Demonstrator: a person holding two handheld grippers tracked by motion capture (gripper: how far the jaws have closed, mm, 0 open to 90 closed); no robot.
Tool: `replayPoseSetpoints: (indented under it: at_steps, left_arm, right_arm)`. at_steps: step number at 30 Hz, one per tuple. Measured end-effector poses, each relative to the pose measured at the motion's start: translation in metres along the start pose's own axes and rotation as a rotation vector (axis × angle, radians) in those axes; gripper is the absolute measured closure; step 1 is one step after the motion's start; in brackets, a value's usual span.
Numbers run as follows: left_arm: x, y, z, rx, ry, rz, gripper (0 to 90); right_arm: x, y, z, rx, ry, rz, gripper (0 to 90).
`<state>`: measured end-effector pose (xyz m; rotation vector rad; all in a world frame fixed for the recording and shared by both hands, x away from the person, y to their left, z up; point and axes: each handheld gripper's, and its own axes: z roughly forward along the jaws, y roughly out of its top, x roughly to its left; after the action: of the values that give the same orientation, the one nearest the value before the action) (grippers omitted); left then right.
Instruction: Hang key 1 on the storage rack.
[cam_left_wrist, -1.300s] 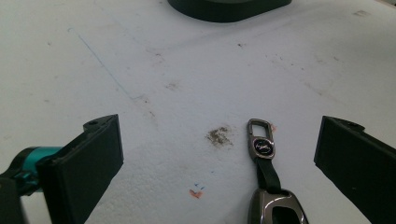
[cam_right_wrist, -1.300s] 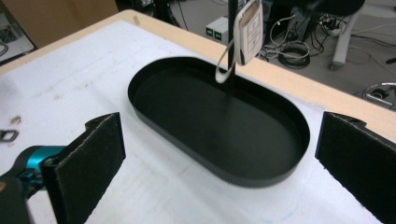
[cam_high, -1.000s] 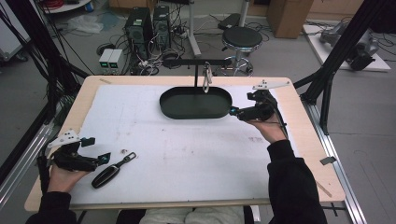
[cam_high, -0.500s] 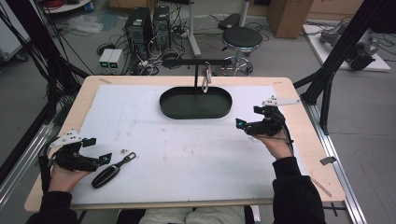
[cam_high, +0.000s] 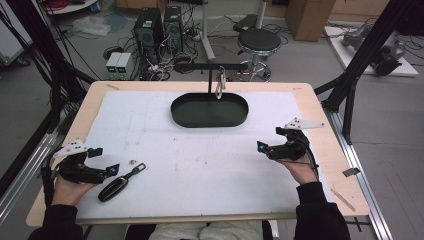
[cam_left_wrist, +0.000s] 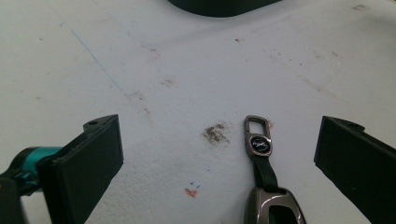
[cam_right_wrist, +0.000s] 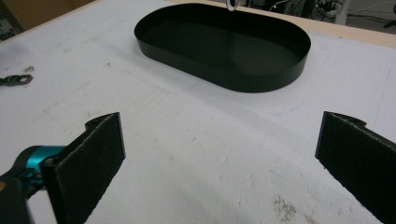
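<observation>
A dark key fob (cam_high: 114, 188) with a short strap and metal clip (cam_high: 139, 169) lies on the white mat at the near left. My left gripper (cam_high: 105, 160) rests just left of it, open. In the left gripper view the fob (cam_left_wrist: 275, 207) and its clip (cam_left_wrist: 258, 137) lie between the wide-apart jaws, nearer the right one. My right gripper (cam_high: 270, 139) hovers open at the near right, holding nothing. Its own view looks at the black oval tray (cam_right_wrist: 261, 81) ahead, with the gripper (cam_right_wrist: 219, 149) well short of it.
The black oval tray (cam_high: 175, 107) sits at the far middle of the mat. Behind it a black stand holds a hanging silver carabiner (cam_high: 220, 87). The wooden table edge (cam_high: 325, 150) runs along the right. Stools, computers and cables stand on the floor beyond.
My right gripper has drawn back from the tray's right end toward the near right of the mat. The left gripper and the key fob have stayed put.
</observation>
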<state>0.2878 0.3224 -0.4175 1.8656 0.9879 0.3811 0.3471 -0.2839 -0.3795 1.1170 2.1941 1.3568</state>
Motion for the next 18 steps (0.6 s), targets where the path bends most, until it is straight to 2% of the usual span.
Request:
replayPoseSetpoints:
  at_steps: [18]
  left_arm:
    - [0.002,0.0,0.001,0.0,-0.001,-0.002,1.7]
  right_arm:
    - [0.0,-0.045,-0.008,0.046,-0.046,0.024,0.7]
